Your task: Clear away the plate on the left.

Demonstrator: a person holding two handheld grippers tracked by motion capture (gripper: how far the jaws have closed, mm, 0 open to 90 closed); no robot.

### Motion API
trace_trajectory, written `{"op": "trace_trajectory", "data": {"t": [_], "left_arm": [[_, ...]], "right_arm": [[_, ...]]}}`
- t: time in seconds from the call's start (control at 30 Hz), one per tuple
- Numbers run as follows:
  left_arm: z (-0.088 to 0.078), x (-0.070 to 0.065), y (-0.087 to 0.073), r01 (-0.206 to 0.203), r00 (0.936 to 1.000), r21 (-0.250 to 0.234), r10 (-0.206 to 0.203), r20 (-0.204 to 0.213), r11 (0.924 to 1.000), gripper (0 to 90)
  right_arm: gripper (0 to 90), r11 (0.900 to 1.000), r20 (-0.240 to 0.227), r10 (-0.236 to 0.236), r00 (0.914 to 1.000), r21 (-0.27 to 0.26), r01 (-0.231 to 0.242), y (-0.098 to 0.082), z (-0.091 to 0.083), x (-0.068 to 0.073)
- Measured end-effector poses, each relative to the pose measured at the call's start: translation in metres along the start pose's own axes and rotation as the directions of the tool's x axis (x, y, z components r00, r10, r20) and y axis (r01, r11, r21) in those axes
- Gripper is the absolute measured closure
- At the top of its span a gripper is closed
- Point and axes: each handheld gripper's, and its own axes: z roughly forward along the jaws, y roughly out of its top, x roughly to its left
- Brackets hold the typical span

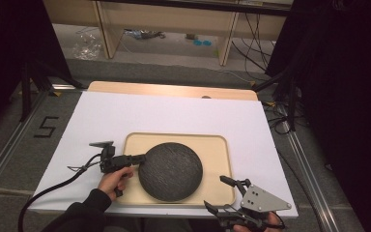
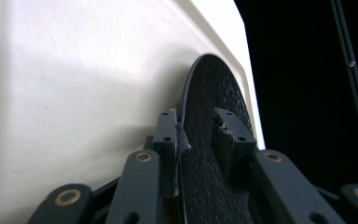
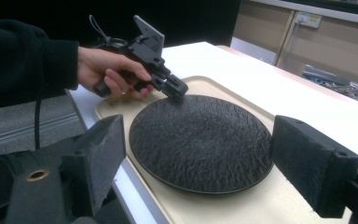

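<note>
While left gripper (image 1: 142,157) straddles plate (image 1: 170,170) rim (tray (image 1: 220,159) roomy).

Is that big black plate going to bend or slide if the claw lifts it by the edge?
The black plate looks rigid, so it probably won't bend. Its rough, textured surface likely helps grip. It is wide, and the left claw straddles only its rim, so it may droop or tilt. It rests flat in the tray.

Table (image 1: 174,90): pale wood, edge visible along the far side. White sheet (image 1: 125,116) covers nearly all of the top. Cream tray (image 1: 217,154) sits on the sheet, toward the near edge, roughly centred.
</note>
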Motion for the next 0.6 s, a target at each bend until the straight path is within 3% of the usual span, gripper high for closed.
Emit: {"op": "trace_trajectory", "data": {"t": [0.03,0.17,0.2,0.3,0.5,0.6], "left_arm": [[-0.003,-0.001,0.002,-0.014,0.9999,-0.008,0.014,-0.006,0.9999,70.1],[-0.013,-0.007,0.008,-0.065,0.9972,-0.036,0.067,0.034,0.9972,66.3],[-0.016,-0.010,0.009,-0.069,0.9974,-0.049,0.070,0.018,0.9965,64.7],[-0.019,-0.010,0.010,-0.097,0.9953,-0.037,0.097,-0.003,0.9946,60.3],[-0.027,-0.014,0.016,-0.106,0.9944,-0.001,0.106,-0.001,0.9944,49.5],[-0.031,-0.015,0.018,-0.126,0.9920,-0.010,0.126,-0.007,0.9920,46.3]], "right_arm": [[19.4,1.000,-0.001,0.002,1.0000,0.000,-0.002,0.000,0.000,0.000],[19.4,1.000,0.003,0.003,1.0000,-0.002,-0.003,0.000,0.000,0.000],[19.5,1.000,0.001,0.003,1.0000,0.000,-0.003,-0.001,0.000,0.000],[19.5,1.000,0.001,0.002,1.0000,0.001,-0.002,0.000,0.000,0.000],[19.4,1.000,0.002,0.003,1.0000,0.000,-0.003,-0.001,-0.001,0.000],[19.5,1.000,0.001,0.003,1.0000,-0.001,-0.003,-0.001,-0.001,0.000]]}}
